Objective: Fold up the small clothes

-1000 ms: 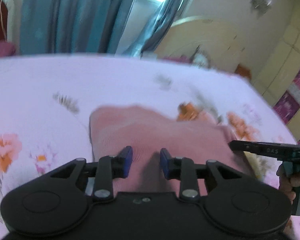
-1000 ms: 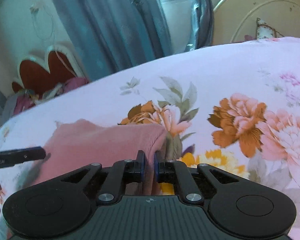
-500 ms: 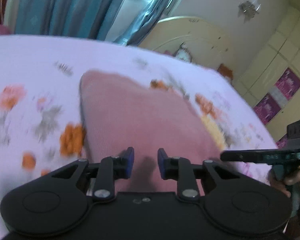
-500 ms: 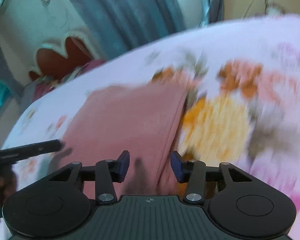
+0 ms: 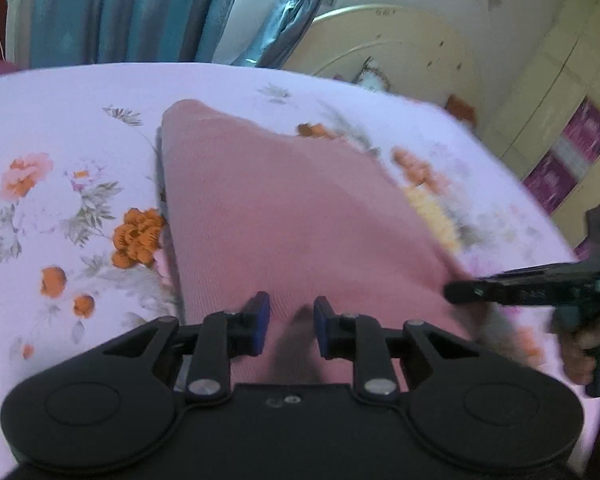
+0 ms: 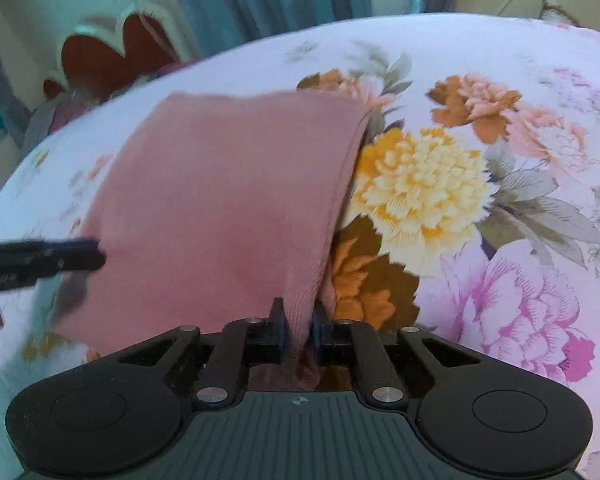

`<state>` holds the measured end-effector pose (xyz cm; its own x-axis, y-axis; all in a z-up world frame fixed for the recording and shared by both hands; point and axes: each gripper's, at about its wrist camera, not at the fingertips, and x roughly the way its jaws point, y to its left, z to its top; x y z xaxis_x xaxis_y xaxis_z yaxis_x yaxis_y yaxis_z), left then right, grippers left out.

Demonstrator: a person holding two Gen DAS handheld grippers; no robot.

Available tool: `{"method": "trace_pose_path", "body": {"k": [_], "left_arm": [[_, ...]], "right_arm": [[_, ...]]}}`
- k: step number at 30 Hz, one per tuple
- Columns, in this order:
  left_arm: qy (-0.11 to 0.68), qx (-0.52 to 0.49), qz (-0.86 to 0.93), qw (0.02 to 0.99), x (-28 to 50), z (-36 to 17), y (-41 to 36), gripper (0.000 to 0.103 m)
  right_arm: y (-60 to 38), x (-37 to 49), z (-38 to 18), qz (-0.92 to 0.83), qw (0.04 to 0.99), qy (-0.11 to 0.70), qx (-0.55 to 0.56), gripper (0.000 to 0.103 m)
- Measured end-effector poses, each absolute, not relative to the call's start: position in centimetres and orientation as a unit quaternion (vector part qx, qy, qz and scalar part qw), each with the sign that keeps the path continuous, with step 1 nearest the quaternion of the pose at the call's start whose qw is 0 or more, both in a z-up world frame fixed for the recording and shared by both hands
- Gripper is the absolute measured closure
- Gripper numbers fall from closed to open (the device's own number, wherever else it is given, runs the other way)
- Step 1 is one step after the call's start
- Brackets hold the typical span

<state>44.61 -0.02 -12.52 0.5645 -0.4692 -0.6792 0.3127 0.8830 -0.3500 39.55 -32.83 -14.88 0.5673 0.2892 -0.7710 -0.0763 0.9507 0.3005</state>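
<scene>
Floral bedsheet (image 6: 480, 80) before blue curtains (image 5: 112, 12)

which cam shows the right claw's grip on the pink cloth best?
Right wrist: the right claw pinches the pink cloth edge between its pads. Left wrist shows that claw only side-on at the cloth's corner, blurred.

Dusty-pink ribbed cloth (image 6: 228, 192) on a pale lilac bedsheet (image 6: 480, 64) printed with orange, yellow and magenta flowers. Teal curtains (image 5: 112, 12). Black grippers with blue pads (image 5: 262, 320).
</scene>
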Motion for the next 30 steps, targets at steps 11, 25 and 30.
{"method": "trace_pose_path", "body": {"k": [11,25,30], "left_arm": [[0.444,-0.09,-0.209,0.867,39.7,-14.7,0.2,0.08],[0.427,-0.022,-0.162,0.889,51.6,-12.7,-2.9,0.062],[0.417,-0.024,-0.153,0.896,50.7,-13.1,-3.1,0.061]], "right_arm": [[-29.9,36.8,-15.6,0.105,0.888,0.447,0.007,0.078],[-25.7,46.6,-16.3,0.114,0.903,0.415,-0.003,0.078],[-26.7,46.8,-16.0,0.125,0.897,0.423,0.011,0.078]]}}
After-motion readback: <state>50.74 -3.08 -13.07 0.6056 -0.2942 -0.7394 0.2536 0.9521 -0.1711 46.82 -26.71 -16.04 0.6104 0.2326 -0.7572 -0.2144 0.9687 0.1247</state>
